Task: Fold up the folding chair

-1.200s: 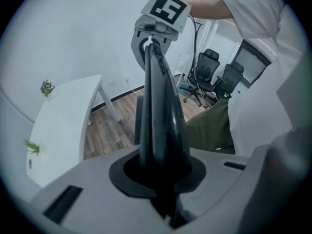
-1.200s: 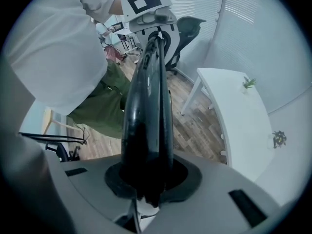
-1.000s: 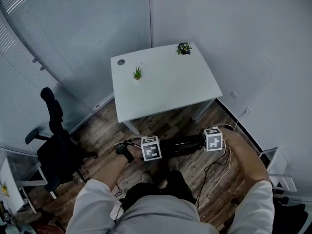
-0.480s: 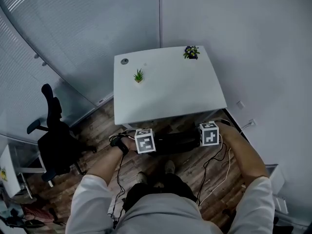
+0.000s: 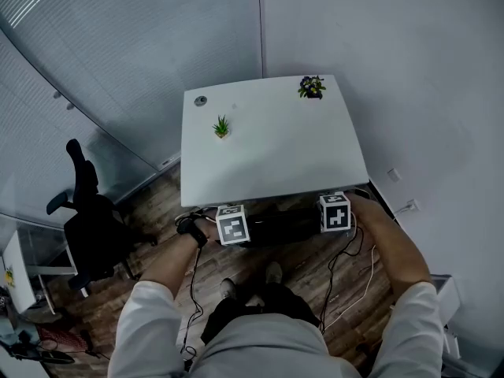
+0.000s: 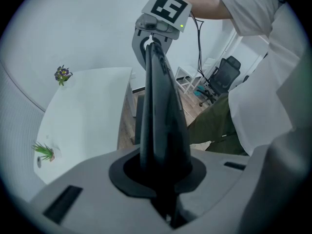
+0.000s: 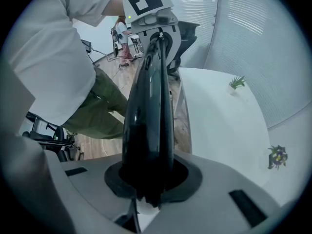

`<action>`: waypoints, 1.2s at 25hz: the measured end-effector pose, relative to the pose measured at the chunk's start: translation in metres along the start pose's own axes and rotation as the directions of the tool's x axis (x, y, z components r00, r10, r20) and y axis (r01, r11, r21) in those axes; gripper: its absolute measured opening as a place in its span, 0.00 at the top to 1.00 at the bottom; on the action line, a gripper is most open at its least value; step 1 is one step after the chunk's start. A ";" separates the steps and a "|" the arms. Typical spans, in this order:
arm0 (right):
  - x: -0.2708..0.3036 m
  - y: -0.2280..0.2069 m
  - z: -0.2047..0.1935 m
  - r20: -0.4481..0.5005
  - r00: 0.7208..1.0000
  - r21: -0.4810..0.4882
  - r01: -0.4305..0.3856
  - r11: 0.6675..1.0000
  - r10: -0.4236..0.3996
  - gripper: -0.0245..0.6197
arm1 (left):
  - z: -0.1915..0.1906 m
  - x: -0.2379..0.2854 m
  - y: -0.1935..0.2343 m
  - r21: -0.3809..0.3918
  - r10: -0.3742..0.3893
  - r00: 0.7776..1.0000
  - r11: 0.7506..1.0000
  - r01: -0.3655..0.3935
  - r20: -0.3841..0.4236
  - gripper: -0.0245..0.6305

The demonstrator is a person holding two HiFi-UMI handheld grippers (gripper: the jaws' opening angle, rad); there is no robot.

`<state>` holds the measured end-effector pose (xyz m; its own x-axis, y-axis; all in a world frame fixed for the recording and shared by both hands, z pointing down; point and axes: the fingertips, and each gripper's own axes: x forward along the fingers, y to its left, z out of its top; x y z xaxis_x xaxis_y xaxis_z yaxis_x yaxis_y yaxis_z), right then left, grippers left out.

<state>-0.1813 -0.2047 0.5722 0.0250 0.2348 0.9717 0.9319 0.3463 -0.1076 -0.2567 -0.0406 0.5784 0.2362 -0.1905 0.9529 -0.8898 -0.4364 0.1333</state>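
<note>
Head view is showing the folding chair (image 5: 283, 228) just in front of the white worktop (image 5: 272, 144), left gripper (image 5: 235, 231) and right gripper (image 5: 334, 216) jaws narrowly clamping the 2 ends of its stiff, probably hefty, slick black bar.

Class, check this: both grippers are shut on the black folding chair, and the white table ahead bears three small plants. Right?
No. The white table bears two plants, not three: a green plant and a purple-flowered plant, per the head view. The left gripper and right gripper are shut on the black folding chair.
</note>
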 end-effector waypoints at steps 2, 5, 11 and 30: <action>0.003 -0.008 -0.006 0.000 1.000 0.003 -0.013 1.000 0.013 0.84 | 0.003 0.003 0.009 -0.003 0.000 1.000 1.000 0.000 0.001 0.87; 0.007 -0.020 -0.012 -0.001 1.000 -0.002 -0.015 1.000 0.015 0.84 | 0.005 0.008 0.021 -0.008 -0.003 1.000 1.000 0.003 -0.002 0.87; 0.014 -0.040 -0.022 0.003 1.000 -0.012 -0.026 1.000 0.026 0.83 | 0.008 0.018 0.037 -0.024 -0.013 1.000 1.000 0.013 -0.005 0.86; 0.025 -0.089 -0.045 0.027 1.000 0.043 -0.012 0.999 0.010 0.85 | 0.022 0.035 0.096 -0.033 -0.049 0.999 0.998 0.049 0.011 0.85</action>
<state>-0.2472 -0.2706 0.6160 0.0248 0.2632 0.9644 0.9152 0.3822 -0.1279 -0.3246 -0.1087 0.6186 0.2838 -0.1786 0.9421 -0.8895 -0.4159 0.1891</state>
